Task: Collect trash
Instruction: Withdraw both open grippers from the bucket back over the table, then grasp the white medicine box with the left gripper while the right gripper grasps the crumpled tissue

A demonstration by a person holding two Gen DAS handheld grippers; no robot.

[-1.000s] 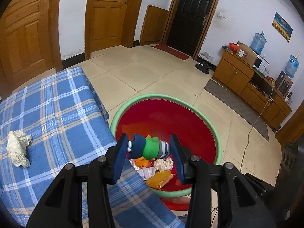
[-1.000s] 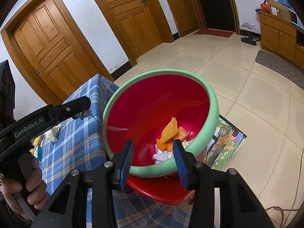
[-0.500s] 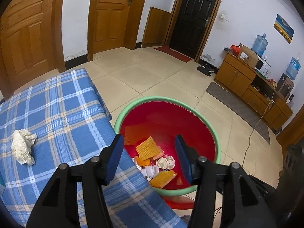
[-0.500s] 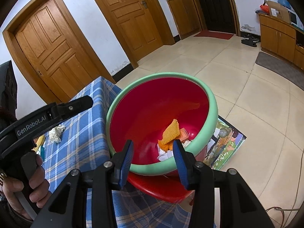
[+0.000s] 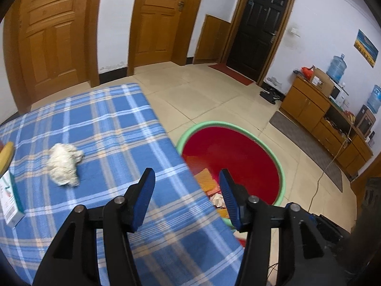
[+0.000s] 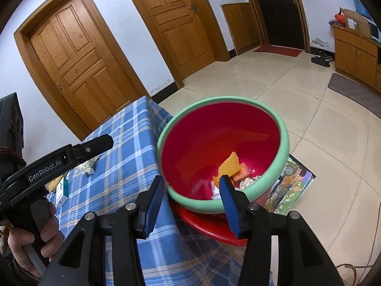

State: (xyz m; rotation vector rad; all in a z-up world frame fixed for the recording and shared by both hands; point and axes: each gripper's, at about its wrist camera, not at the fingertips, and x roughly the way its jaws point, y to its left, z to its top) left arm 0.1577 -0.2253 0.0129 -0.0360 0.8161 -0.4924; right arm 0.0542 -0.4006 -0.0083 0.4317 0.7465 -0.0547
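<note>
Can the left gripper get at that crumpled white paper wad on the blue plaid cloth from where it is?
Probably yes. The left gripper is open and empty, and only bare plaid cloth lies between it and the paper wad; nothing blocks the way.

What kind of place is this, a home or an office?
Probably a home's living area: wooden doors, a low cabinet with water bottles, and a table under a checked cloth beside a red basin.
</note>
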